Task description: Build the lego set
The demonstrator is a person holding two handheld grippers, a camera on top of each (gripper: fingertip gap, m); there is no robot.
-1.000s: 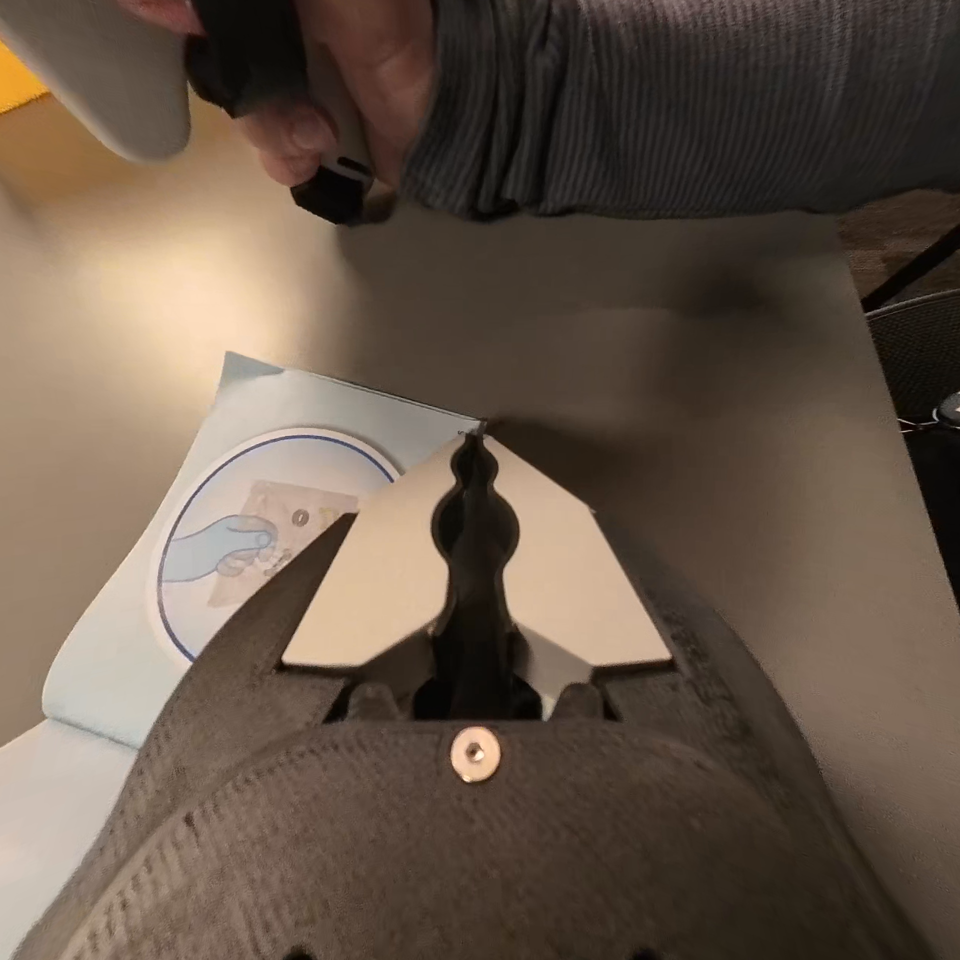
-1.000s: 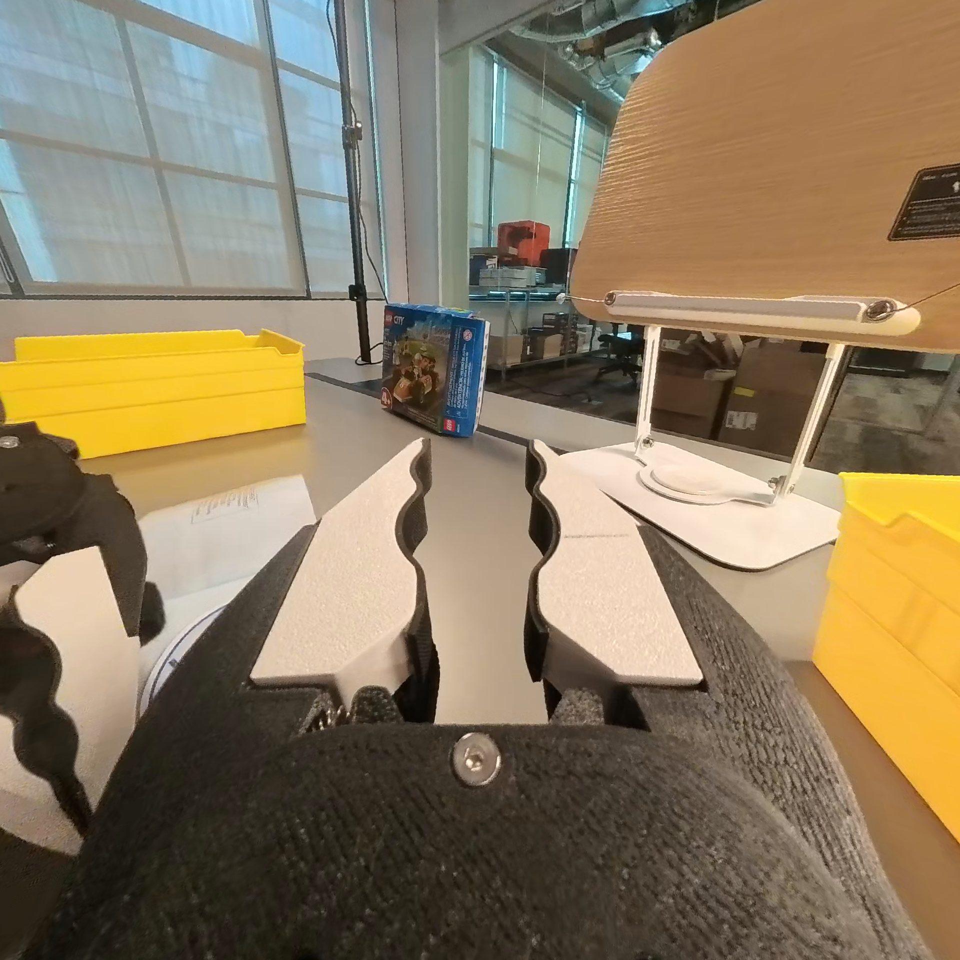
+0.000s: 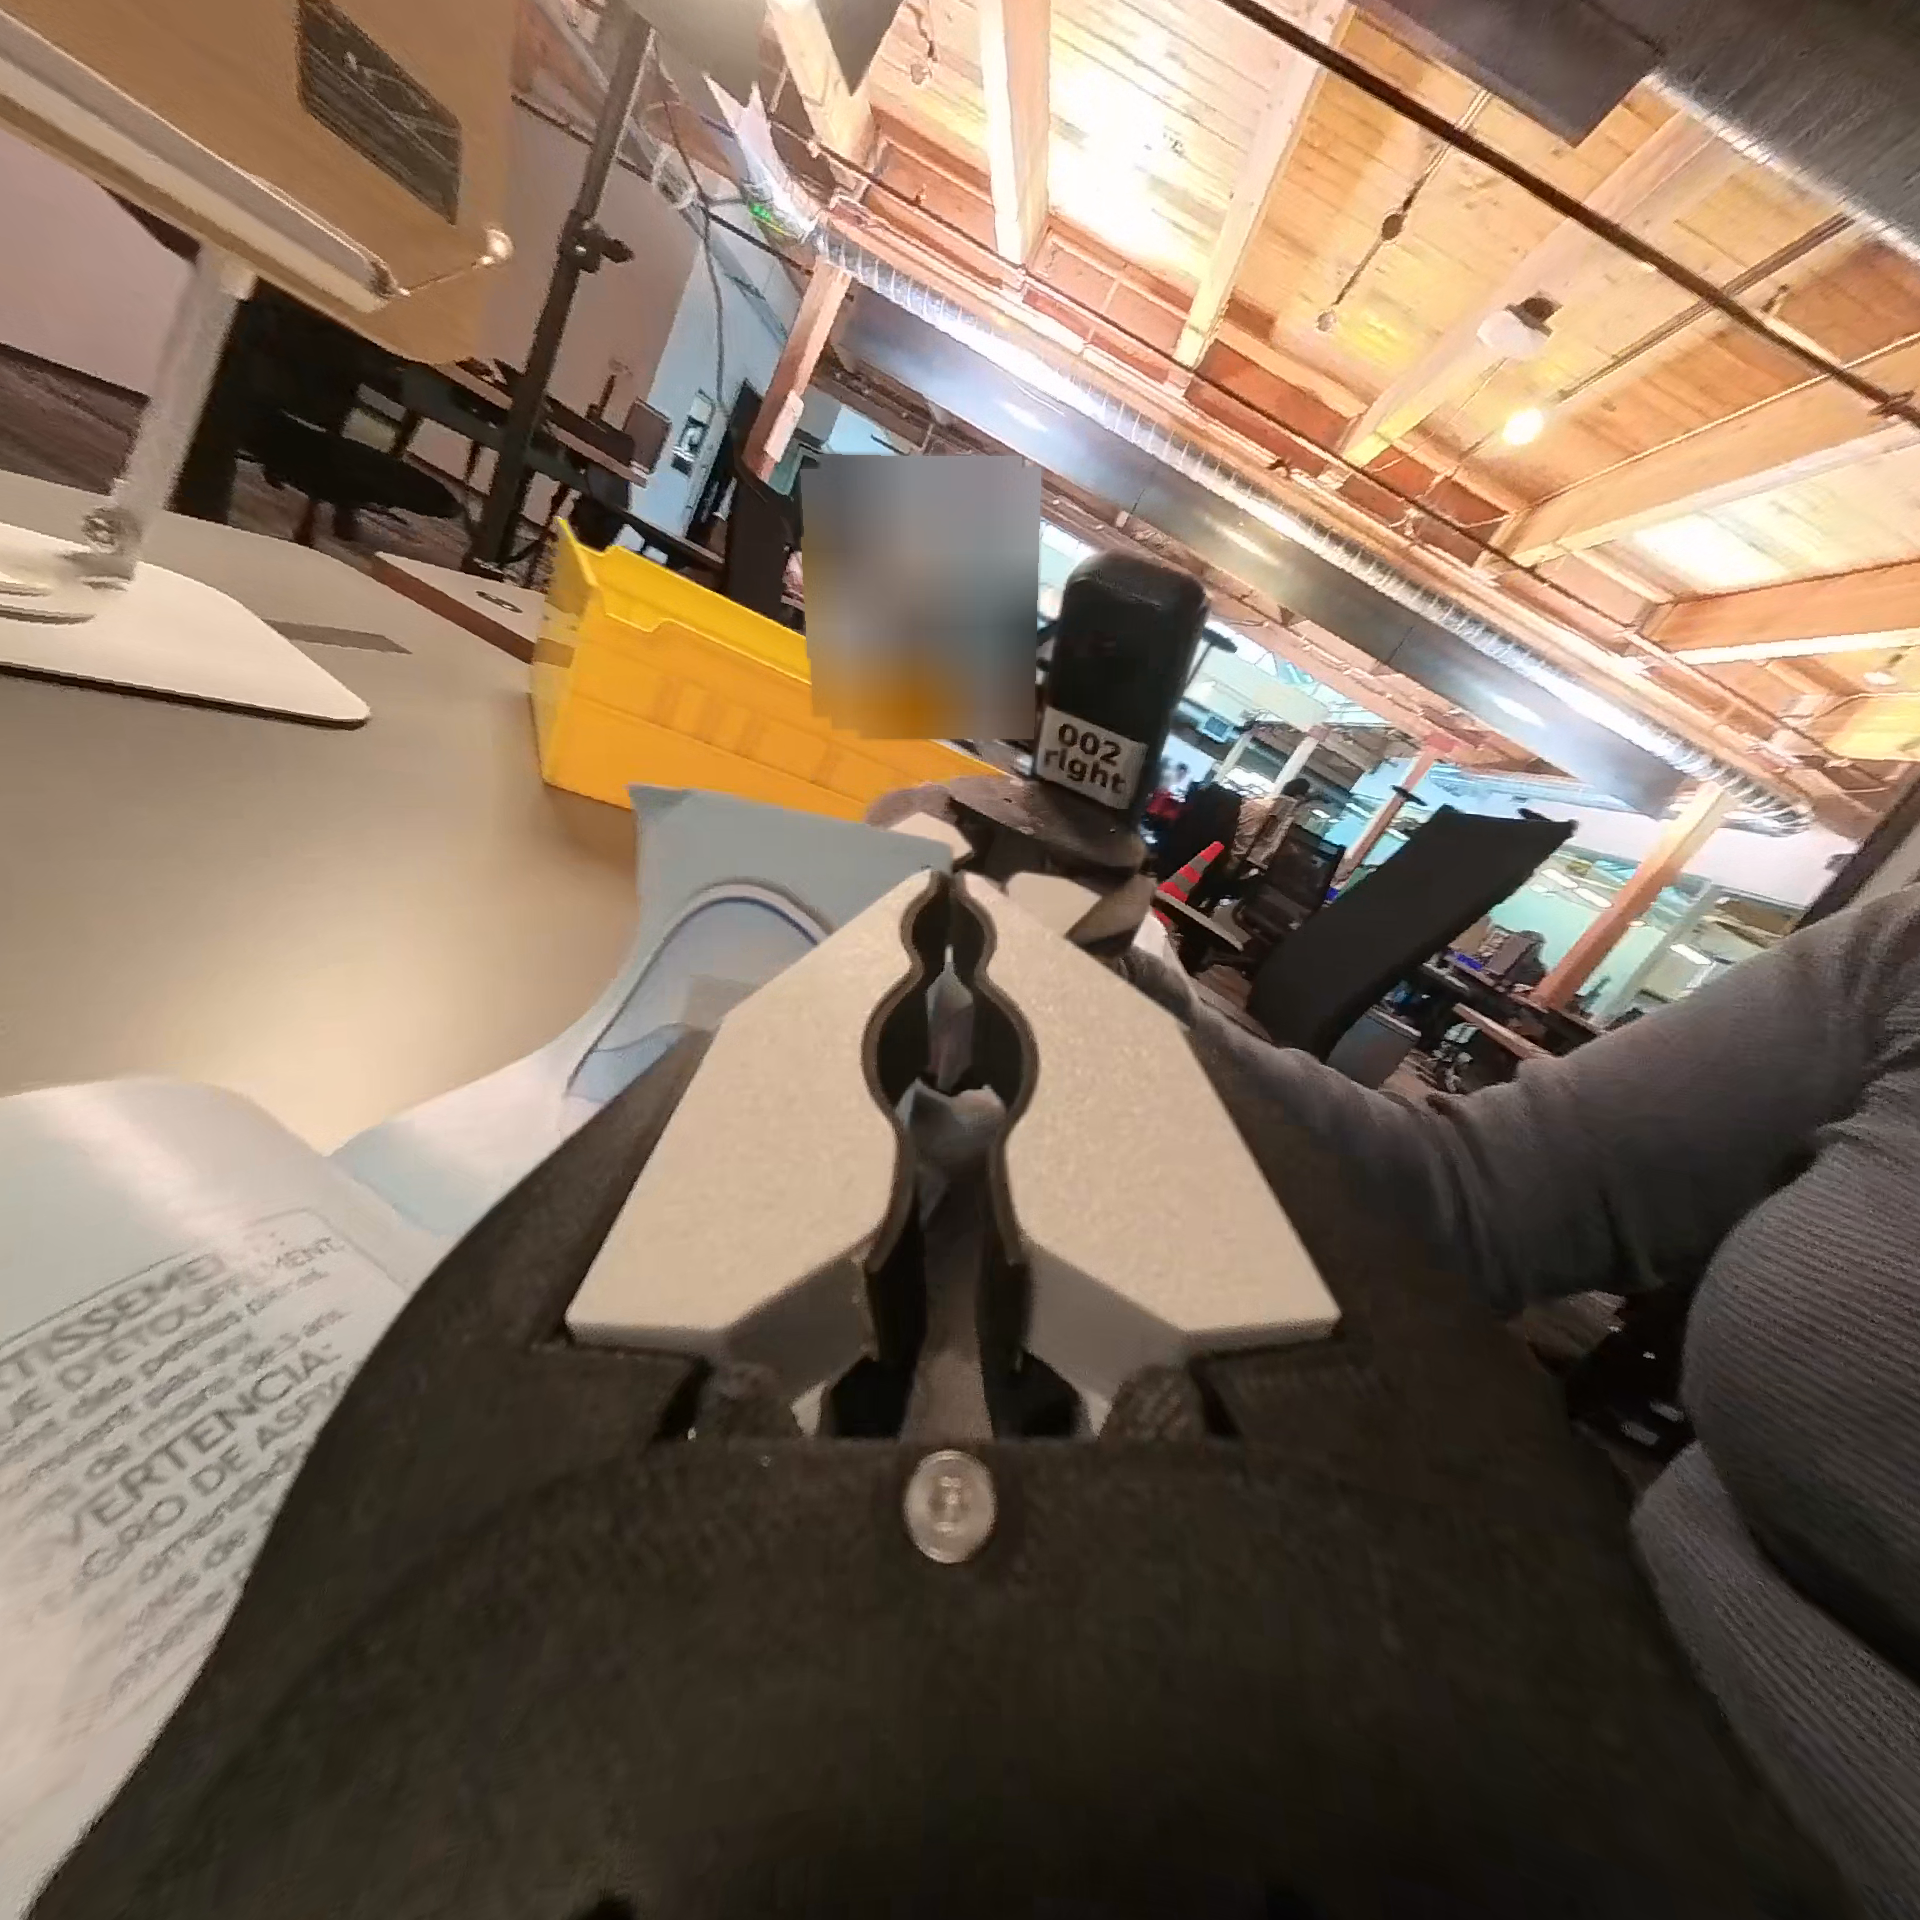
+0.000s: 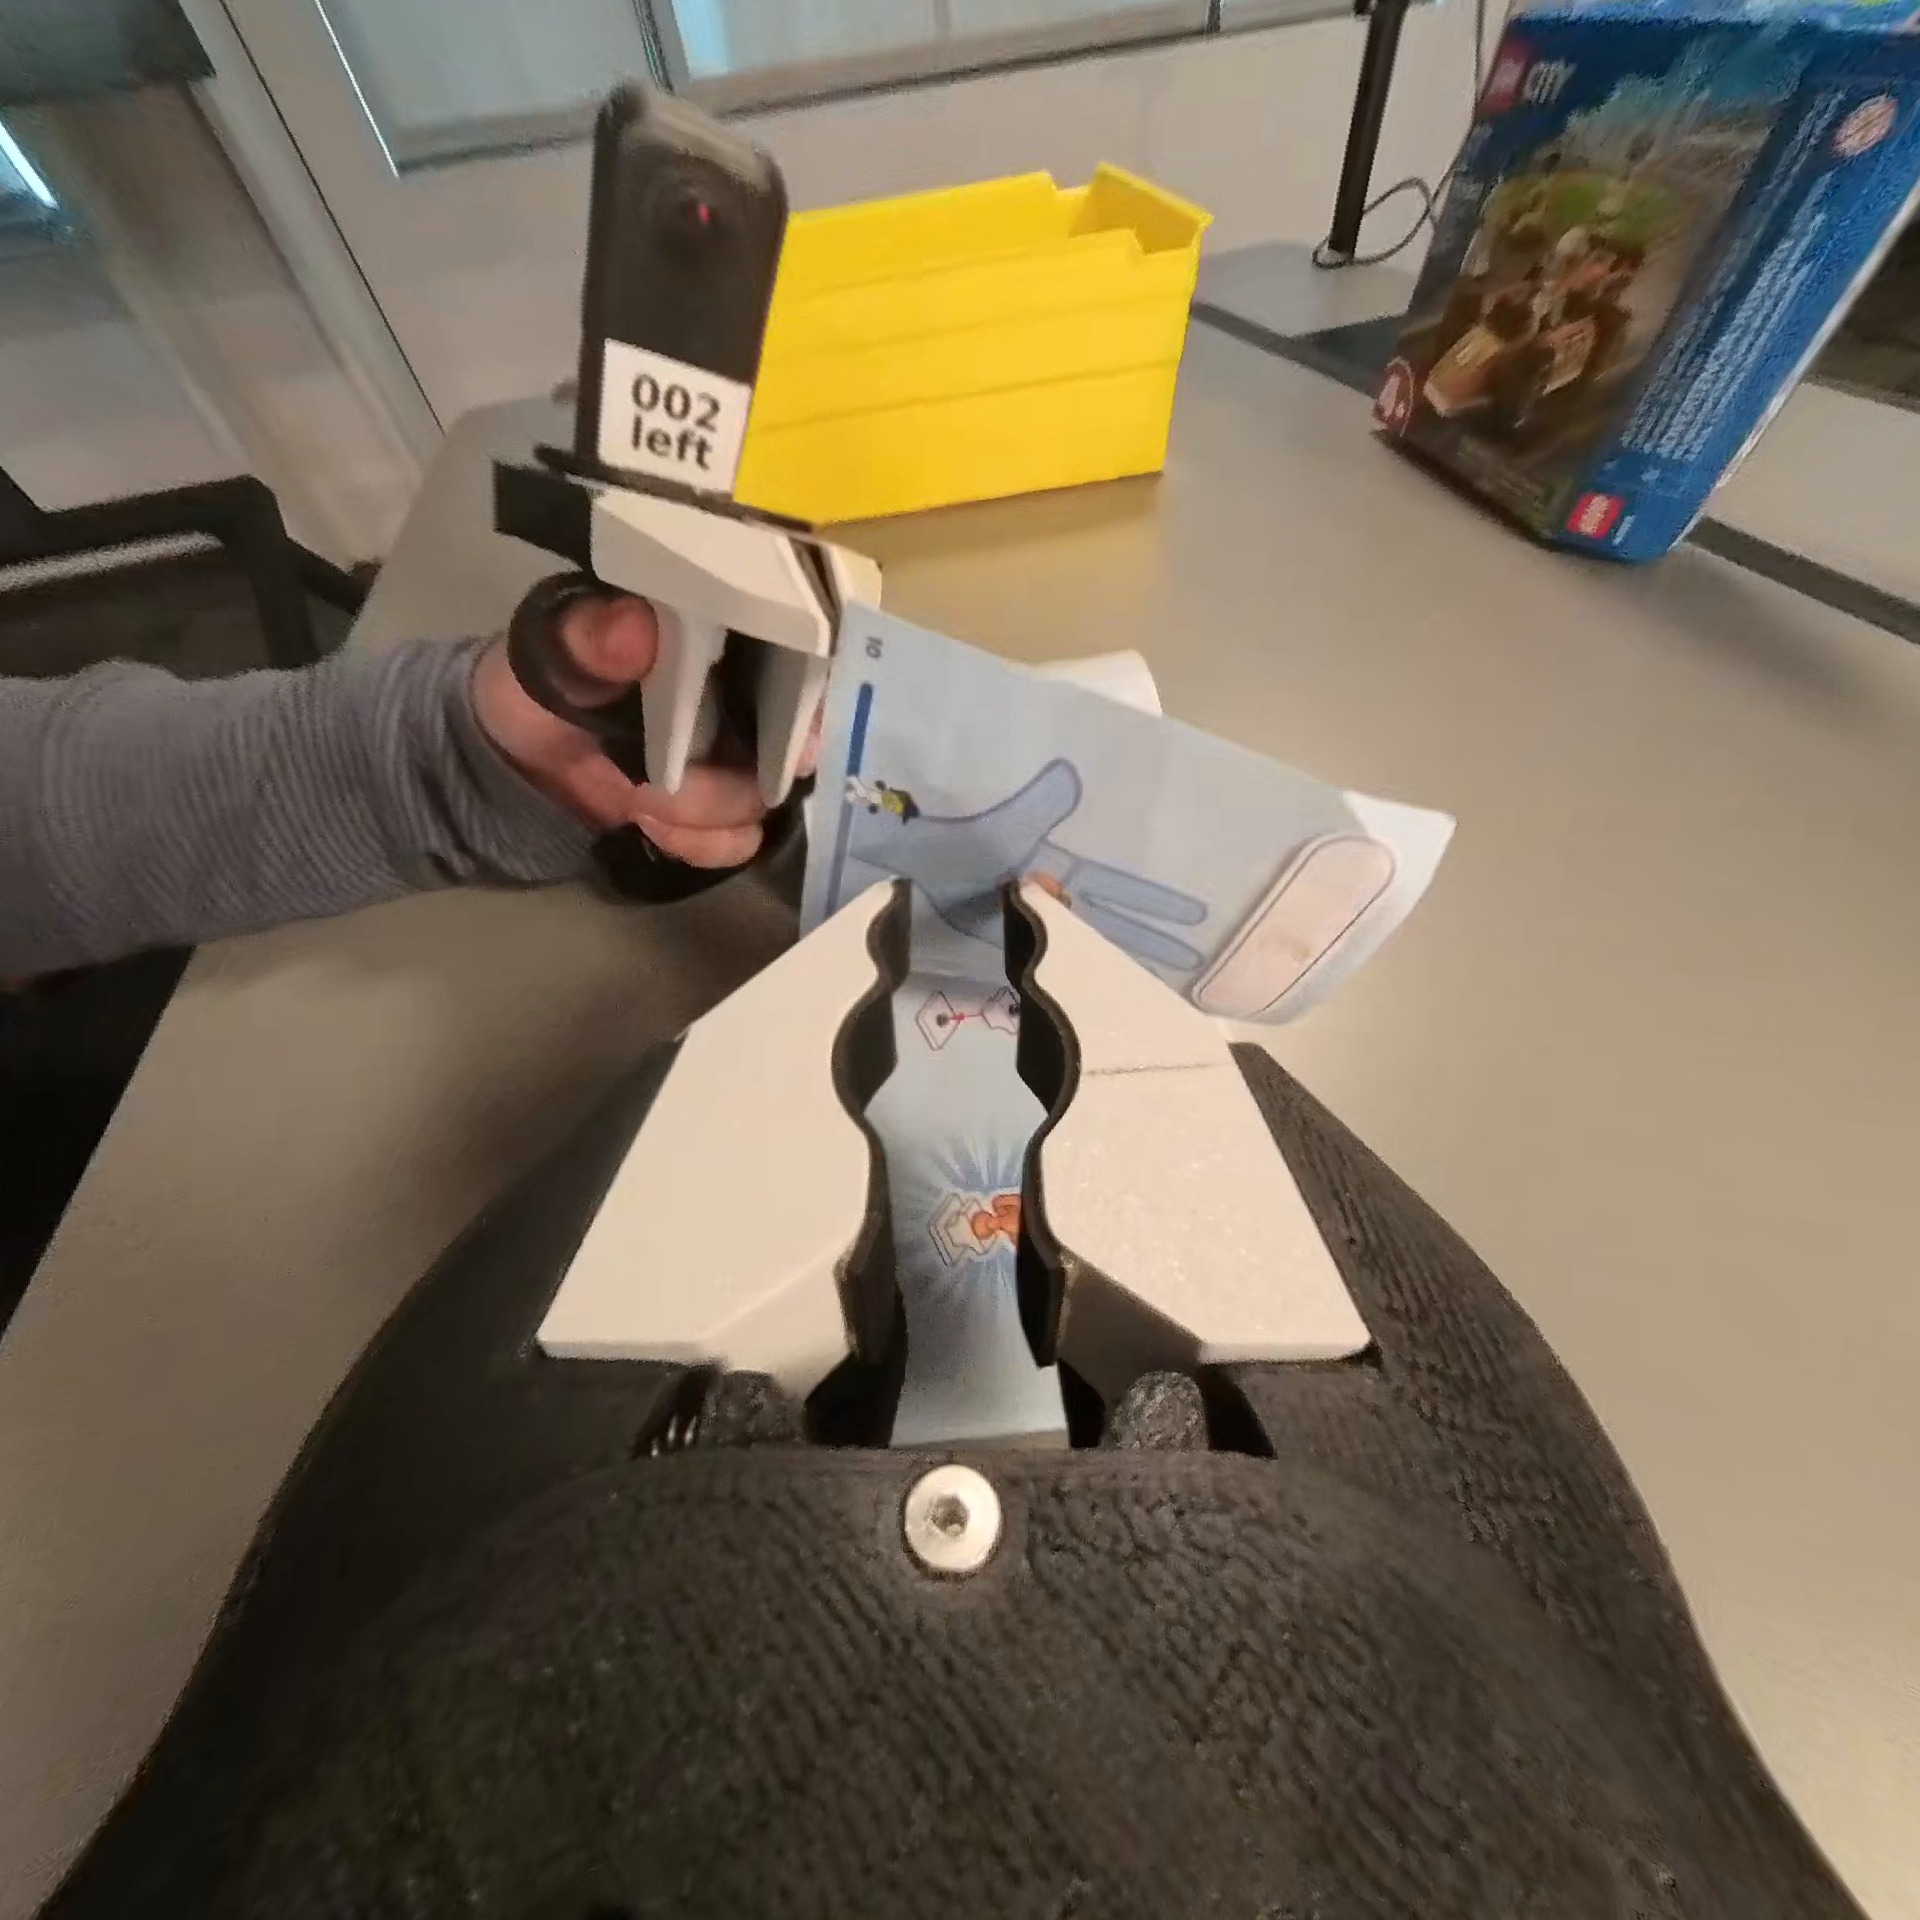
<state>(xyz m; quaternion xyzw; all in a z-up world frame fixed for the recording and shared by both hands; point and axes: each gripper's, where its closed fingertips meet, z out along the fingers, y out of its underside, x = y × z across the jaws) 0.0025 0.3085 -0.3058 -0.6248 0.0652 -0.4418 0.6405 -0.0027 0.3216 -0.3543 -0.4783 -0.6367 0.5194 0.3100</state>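
Judging from what lies on the table (image 4: pixel 1558 935), I put the build at its very start: no brick is out, nothing is assembled, and I am only handling the instruction booklet (image 4: pixel 1091 831). My left gripper (image 4: pixel 831 597) is clamped on the edge of one pale blue page and holds it lifted off the table, so the leaf curls up toward the right gripper (image 4: pixel 956 888), whose fingers stand apart with the page showing through the gap between them; I cannot tell whether they touch the paper. In the left wrist view the left gripper (image 3: pixel 951 883) has its tips together at the page edge, and a printed white leaf of the booklet (image 3: pixel 208 1299) lies below at the left. The lego box (image 4: pixel 1662 270) stands tilted on the table, well apart from the booklet, and whether it is sealed I cannot tell. A yellow bin (image 4: pixel 966 343) sits behind the left gripper, and a second yellow bin (image 3: pixel 675 686) shows beyond the booklet in the left wrist view. Compared with a second ago, the left gripper was pressed down at the page corner against the table, looking downward, and now it is raised and tipped up toward the ceiling with the page in it. The right gripper, which then looked level across the table at the box, now looks down on the booklet with its fingers closer together.
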